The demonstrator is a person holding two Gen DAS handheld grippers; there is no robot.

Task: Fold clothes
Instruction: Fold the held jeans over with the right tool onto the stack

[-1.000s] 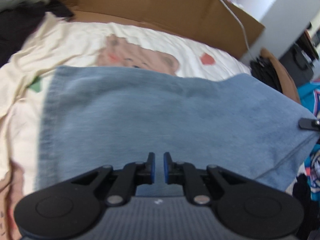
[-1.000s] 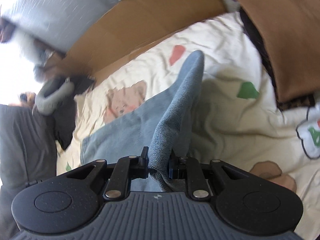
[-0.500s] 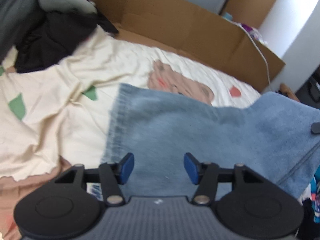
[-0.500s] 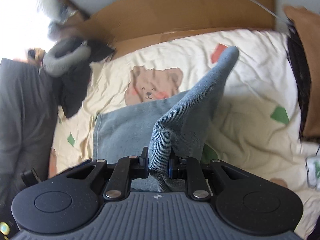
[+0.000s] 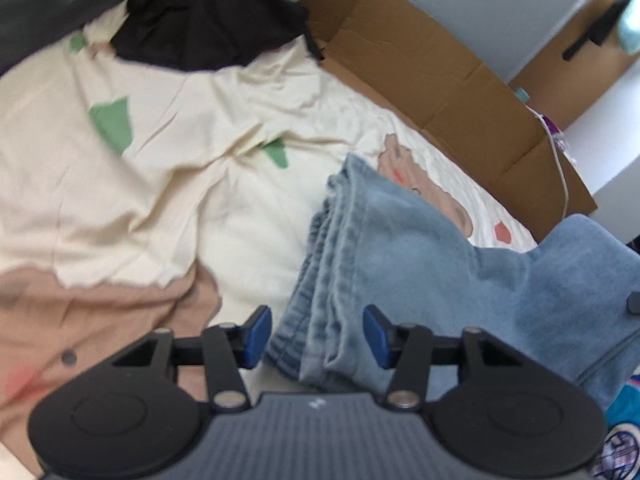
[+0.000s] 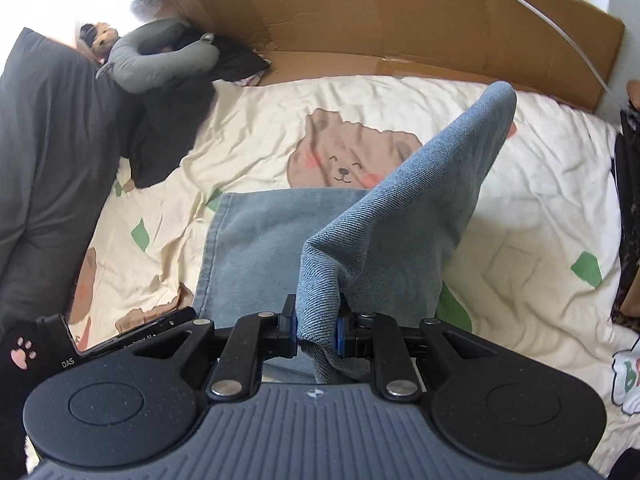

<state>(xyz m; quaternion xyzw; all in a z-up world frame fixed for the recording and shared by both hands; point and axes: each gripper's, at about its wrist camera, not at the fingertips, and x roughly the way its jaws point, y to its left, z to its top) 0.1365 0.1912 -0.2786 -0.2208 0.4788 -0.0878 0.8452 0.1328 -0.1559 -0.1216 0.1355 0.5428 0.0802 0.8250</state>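
Observation:
Light blue jeans (image 5: 420, 256) lie folded on the cream bear-print bed sheet (image 5: 140, 184). My left gripper (image 5: 316, 336) is open, its blue pads either side of the stacked hem edges at the jeans' left end. My right gripper (image 6: 316, 330) is shut on a fold of the jeans (image 6: 400, 220) and holds that part lifted in a ridge above the flat layer (image 6: 256, 248). The left gripper's side (image 6: 132, 336) shows at the lower left of the right wrist view.
Brown cardboard (image 6: 400, 36) stands along the bed's far edge with a white cable (image 6: 560, 36) over it. Dark clothes (image 5: 208, 20) are piled at the far left, with a grey cushion (image 6: 160, 60) and grey bedding (image 6: 44, 168). More clothes (image 6: 630, 220) lie at the right edge.
My left gripper opened and moved left to the jeans' hem end. My right gripper stayed shut on the denim fold and carried it up and back.

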